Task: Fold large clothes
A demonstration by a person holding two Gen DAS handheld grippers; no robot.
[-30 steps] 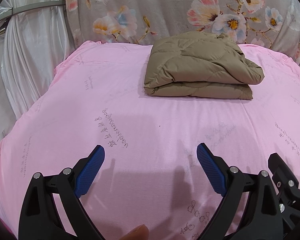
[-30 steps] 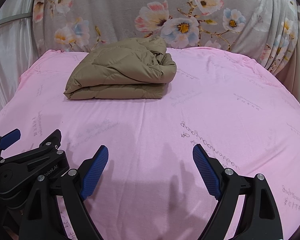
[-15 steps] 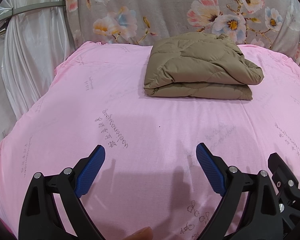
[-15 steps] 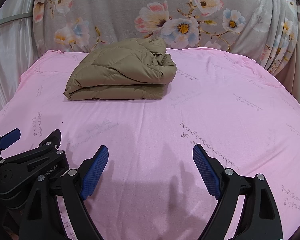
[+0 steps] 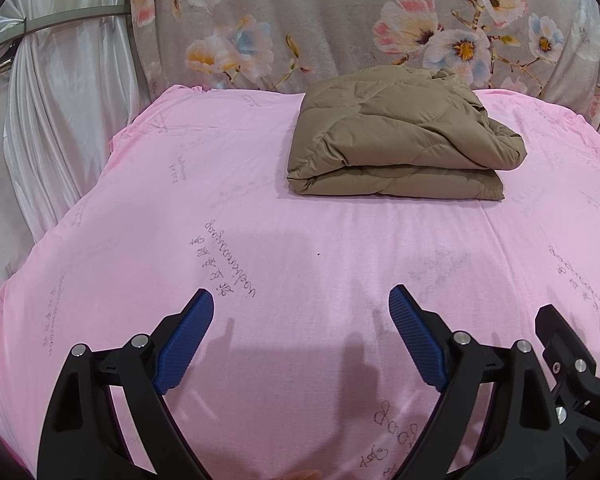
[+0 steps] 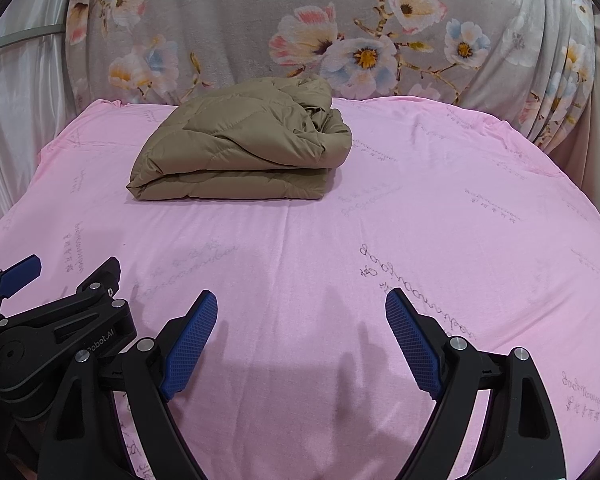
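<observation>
A tan quilted jacket (image 5: 396, 136) lies folded in a neat stack at the far side of the pink sheet (image 5: 260, 208); it also shows in the right wrist view (image 6: 244, 152). My left gripper (image 5: 300, 300) is open and empty, low over the near part of the sheet, well short of the jacket. My right gripper (image 6: 300, 300) is open and empty, beside the left one, also well short of the jacket. The left gripper's black body (image 6: 56, 328) shows at the right wrist view's lower left.
A grey floral blanket (image 5: 340, 28) hangs as a backdrop behind the bed (image 6: 380, 28). White satin curtain (image 5: 52, 112) hangs past the sheet's left edge. The sheet's right edge drops off near draped fabric (image 6: 564, 92).
</observation>
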